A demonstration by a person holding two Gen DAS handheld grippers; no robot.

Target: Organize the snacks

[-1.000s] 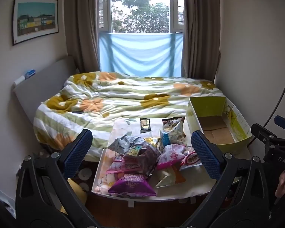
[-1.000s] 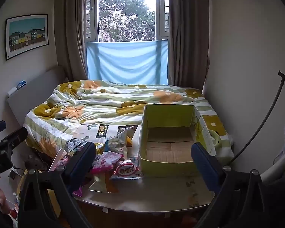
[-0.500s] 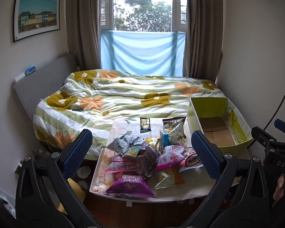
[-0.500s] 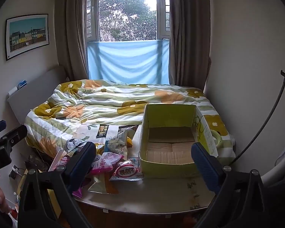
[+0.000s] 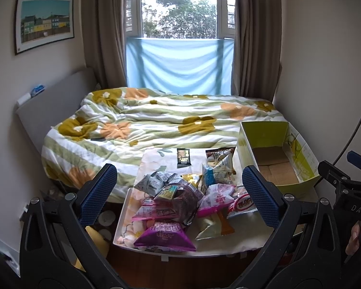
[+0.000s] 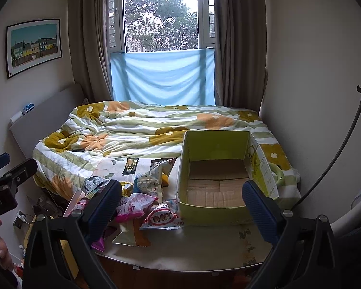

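Note:
A heap of snack bags (image 5: 180,197) lies on a small floral-topped table (image 5: 240,238) at the foot of a bed; it also shows in the right wrist view (image 6: 137,200). A purple bag (image 5: 164,237) is nearest, a red-and-white bag (image 6: 164,218) lies by the box, a small dark packet (image 5: 183,157) lies farthest. An open, empty yellow-green cardboard box (image 6: 216,183) stands at the right; it also shows in the left wrist view (image 5: 276,159). My left gripper (image 5: 180,195) is open above the heap. My right gripper (image 6: 180,207) is open before the box. Both hold nothing.
The bed with a flowered duvet (image 5: 156,125) fills the room behind the table. A window with a blue cloth (image 5: 179,65) is beyond. The wall (image 6: 312,84) stands close on the right, with a thin black rod (image 6: 337,154) leaning there. Clutter lies on the floor (image 5: 103,219) left of the table.
Both views have risen slightly, so the table and snacks sit a little lower in the left wrist view. Nothing was grasped; the snacks and box have not moved.

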